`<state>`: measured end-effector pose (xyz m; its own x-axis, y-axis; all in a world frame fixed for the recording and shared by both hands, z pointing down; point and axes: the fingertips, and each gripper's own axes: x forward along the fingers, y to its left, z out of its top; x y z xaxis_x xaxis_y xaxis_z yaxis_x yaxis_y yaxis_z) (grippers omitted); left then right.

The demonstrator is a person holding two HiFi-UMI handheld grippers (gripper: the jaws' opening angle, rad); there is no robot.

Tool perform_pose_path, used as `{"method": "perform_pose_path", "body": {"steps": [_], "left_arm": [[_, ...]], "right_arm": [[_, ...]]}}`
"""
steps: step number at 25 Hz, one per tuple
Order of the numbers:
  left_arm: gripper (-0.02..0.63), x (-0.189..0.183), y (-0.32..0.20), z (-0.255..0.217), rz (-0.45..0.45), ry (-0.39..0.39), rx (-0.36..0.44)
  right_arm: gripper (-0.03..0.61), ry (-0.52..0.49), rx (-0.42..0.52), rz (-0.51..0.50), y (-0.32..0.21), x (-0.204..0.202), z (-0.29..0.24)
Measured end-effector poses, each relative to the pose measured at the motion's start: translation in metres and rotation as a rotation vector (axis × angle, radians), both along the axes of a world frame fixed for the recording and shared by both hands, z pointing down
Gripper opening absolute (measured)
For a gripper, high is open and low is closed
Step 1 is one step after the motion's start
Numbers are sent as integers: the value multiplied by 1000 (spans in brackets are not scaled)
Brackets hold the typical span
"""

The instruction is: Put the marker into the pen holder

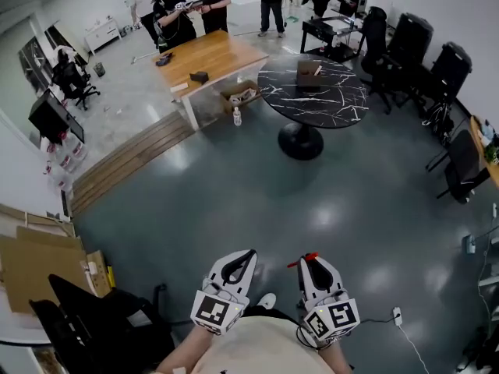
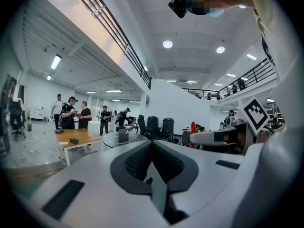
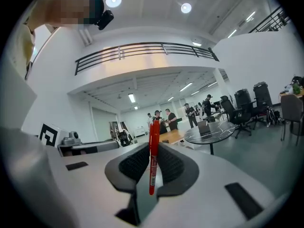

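Note:
A red marker (image 3: pixel 153 156) stands upright between the jaws of my right gripper (image 3: pixel 153 144), which is shut on it. In the head view the right gripper (image 1: pixel 309 262) is held close to my body, and the marker's red end (image 1: pixel 301 261) pokes out to the left of its tip. My left gripper (image 1: pixel 246 257) is alongside, shut with nothing in it (image 2: pixel 152 144). Far ahead stands a round black marble table (image 1: pixel 335 100) with a brown box (image 1: pixel 308 72) on it. I cannot make out a pen holder.
A wooden table (image 1: pixel 207 57) stands beyond the round one, with several people (image 1: pixel 187 6) behind it. Black office chairs (image 1: pixel 405 41) line the right wall. A water bottle (image 1: pixel 236 116) stands on the floor. Cardboard (image 1: pixel 31 263) lies at the left, a power strip (image 1: pixel 397 316) at the lower right.

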<state>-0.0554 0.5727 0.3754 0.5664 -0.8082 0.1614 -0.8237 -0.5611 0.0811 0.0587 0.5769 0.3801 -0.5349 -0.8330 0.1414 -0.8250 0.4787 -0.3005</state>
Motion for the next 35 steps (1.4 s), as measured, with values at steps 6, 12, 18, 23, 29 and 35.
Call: {"method": "perform_pose_path", "body": {"steps": [6,12,18,23,29,35], "left_arm": [[8,-1,-23,4,-35,12,5],[8,2,-73,25,-16,39,-31],[8,3,-148,20,17,94,-8],[8,-10,-215,2,30,161,59],[8,-17,-267,-2,64,161,59],[8,-5,-295,4,87,138,33]], "right_arm": [[66,15,-24,25,-25,14,8],[66,47,-73,58,-65,23,26],[66,107,-75,56,-130,14,20],[66,107,-74,90,-185,4,12],[66,79,-77,146,-225,1,9],[66,67,-91,154,-254,11,17]]}}
